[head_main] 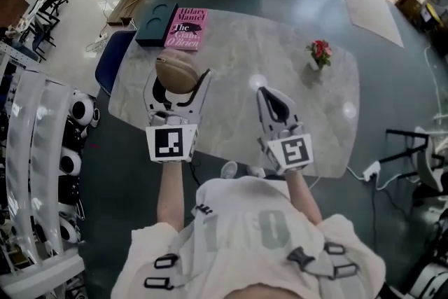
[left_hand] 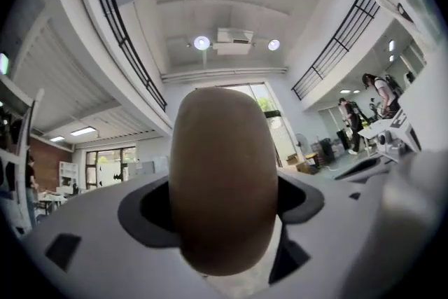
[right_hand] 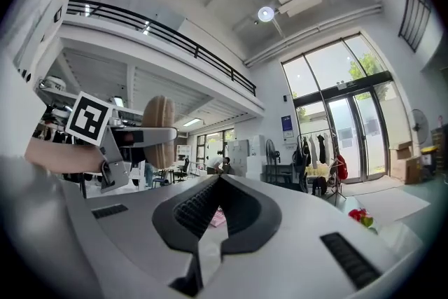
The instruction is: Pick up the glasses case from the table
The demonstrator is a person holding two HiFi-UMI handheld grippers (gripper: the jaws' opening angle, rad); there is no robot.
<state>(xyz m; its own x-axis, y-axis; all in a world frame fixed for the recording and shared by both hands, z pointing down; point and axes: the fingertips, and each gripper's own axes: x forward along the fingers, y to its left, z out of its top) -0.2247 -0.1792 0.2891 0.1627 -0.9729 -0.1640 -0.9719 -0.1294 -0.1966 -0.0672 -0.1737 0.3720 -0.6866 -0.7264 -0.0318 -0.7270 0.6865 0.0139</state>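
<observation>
Head view, glasses case (head_main: pixel 176 68) pinched crosswise in left claw (head_main: pixel 180 80), clear above desk (head_main: pixel 245 38): squeeze steadily, raise level and slow against slip of rounded shell, with right claw (head_main: pixel 264 91), pressed together and empty, well aside.

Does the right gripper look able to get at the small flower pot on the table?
Probably yes: the right gripper is empty, and only bare tabletop lies between it and the flower pot. Its jaws are together and would need opening.
</observation>
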